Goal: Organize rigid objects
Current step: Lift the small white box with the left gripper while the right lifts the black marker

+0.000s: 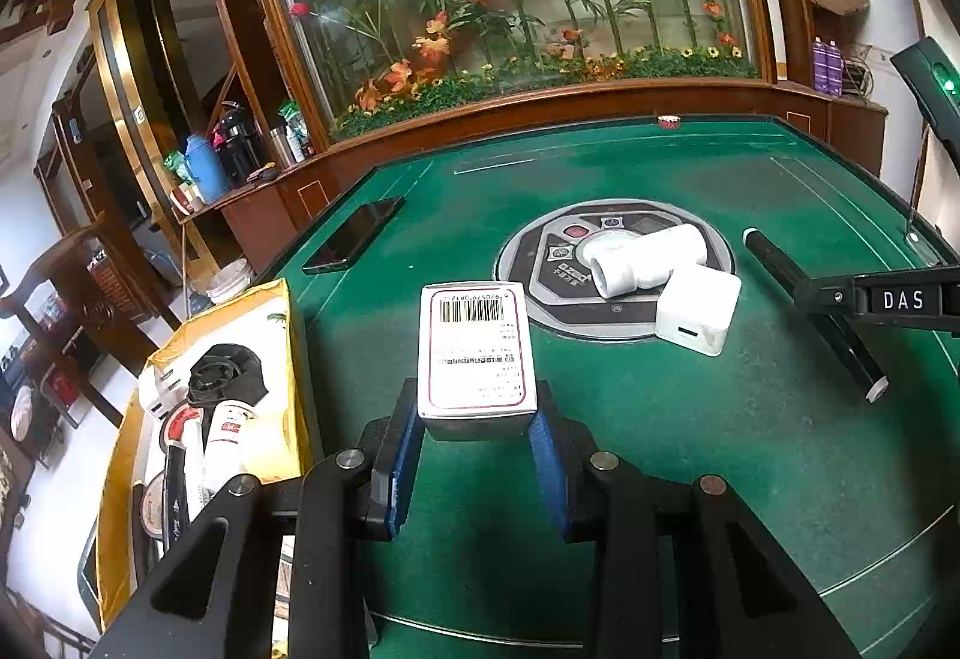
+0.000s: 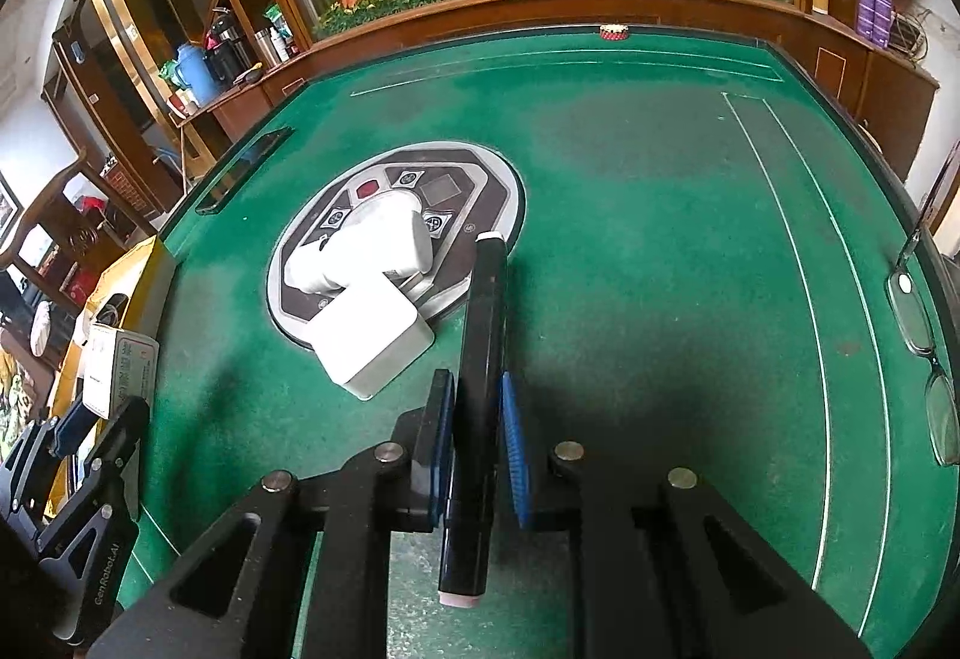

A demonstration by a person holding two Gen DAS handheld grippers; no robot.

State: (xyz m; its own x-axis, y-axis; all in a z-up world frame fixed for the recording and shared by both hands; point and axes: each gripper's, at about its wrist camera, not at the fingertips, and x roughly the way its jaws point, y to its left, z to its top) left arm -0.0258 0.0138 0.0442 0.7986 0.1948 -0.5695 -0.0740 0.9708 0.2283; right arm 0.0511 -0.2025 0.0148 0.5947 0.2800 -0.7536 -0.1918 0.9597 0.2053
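Nearest in the left wrist view, the left gripper (image 1: 477, 422) has its jaws clamped on the near end of a small white barcode box (image 1: 476, 347), which looks lifted above the green table (image 1: 690, 479) rather than resting on it. Just left of it, past the table edge, sits the yellow bin (image 1: 282, 359) already holding a few small items — the likely drop place, in my judgement. The hold is only on the box's end, so a quick swing left could let it pivot or slip out short of the bin.

In the right wrist view, the right gripper (image 2: 477, 422) has its blue pads closed around a black cylinder (image 2: 480, 371) lying along the fingers; being round and smooth, it could roll or slide lengthwise if tilted.

Farther off, a white charger cube (image 2: 372, 347) touches a white pipe fitting (image 2: 366, 245) on the table's round centre panel (image 2: 480, 167), close left of the cylinder — a careless lift might knock them. Glasses (image 2: 918, 335) lie at the far right edge.
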